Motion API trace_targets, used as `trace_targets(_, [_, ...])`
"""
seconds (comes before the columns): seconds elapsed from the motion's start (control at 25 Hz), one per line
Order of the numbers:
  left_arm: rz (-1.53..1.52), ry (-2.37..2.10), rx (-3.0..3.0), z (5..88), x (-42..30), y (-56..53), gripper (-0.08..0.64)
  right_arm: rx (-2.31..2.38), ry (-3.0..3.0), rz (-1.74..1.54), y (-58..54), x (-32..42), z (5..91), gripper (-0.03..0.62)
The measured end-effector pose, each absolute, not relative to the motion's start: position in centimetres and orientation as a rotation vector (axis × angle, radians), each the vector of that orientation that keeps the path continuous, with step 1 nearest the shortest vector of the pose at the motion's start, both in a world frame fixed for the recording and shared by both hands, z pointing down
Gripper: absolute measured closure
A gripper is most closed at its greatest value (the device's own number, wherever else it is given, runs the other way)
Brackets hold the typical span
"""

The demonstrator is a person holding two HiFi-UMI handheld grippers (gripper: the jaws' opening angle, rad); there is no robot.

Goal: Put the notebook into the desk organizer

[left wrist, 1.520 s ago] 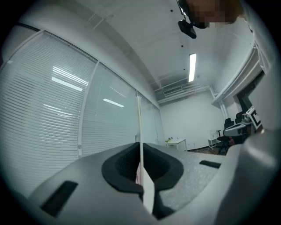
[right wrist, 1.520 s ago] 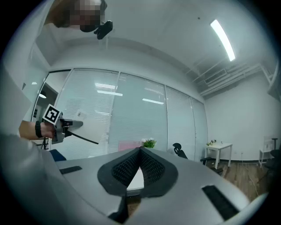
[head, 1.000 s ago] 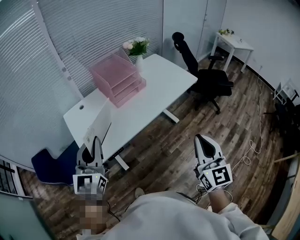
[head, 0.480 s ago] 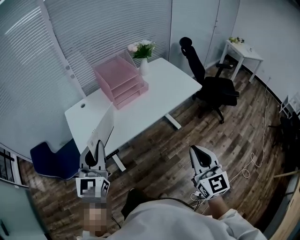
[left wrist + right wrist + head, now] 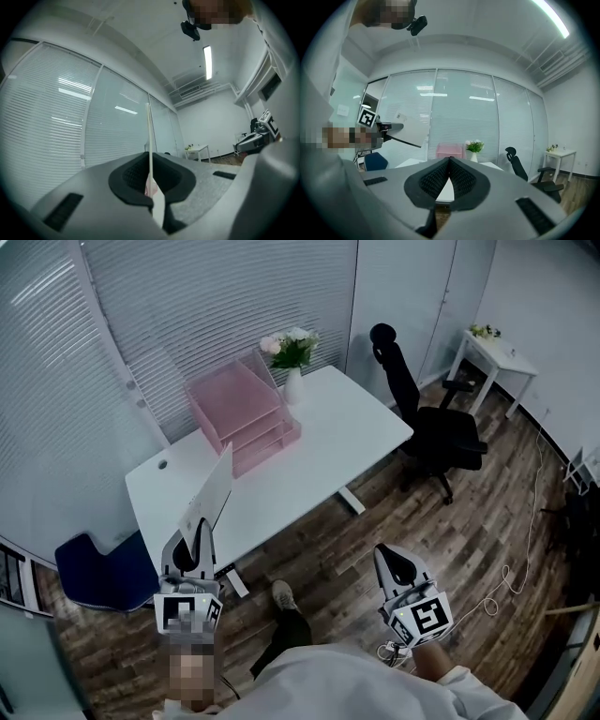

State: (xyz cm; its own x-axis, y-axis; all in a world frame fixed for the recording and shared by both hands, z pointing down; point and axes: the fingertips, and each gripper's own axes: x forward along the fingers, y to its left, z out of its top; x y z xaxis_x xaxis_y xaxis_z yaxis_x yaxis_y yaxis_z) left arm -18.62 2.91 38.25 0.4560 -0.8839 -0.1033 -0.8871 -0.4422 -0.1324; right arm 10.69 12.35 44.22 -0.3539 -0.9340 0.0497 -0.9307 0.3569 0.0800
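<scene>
White and thin, the notebook (image 5: 212, 491) stands edge-up in your left gripper (image 5: 193, 538), whose jaws are clamped on its lower edge. In the left gripper view it shows as a pale sliver rising from between them. Your right gripper (image 5: 391, 562) holds nothing, its jaws closed tip to tip. Ahead of your left gripper, past the notebook's top edge, the pink desk organizer (image 5: 242, 411) sits on the white desk (image 5: 319, 451), well apart from both grippers. A vase of flowers (image 5: 293, 352) stands just beside the desk organizer, on its right as you face it. Far ahead of your right gripper stands a black office chair (image 5: 441, 432) on the wooden floor (image 5: 487, 521).
</scene>
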Motion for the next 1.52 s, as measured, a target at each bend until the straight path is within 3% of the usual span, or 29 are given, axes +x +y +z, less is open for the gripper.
trace_targets(0.32, [0.046,1.537,-2.586,37.8,-17.4,-9.0,0.545,1.793,-2.439,-0.048,1.3,13.0,42.8,0.58])
trace_targets(0.8, [0.054,1.508,-2.585,36.3,-17.7,-23.3,0.545,1.75,-2.489,-0.006,-12.6,9.4,42.9,0.58])
trace_targets(1.52, [-0.528,1.586,-2.189,40.0,-13.3,-36.8,0.545,1.564,-2.645,-0.03,-25.3,16.2,41.5,0.58])
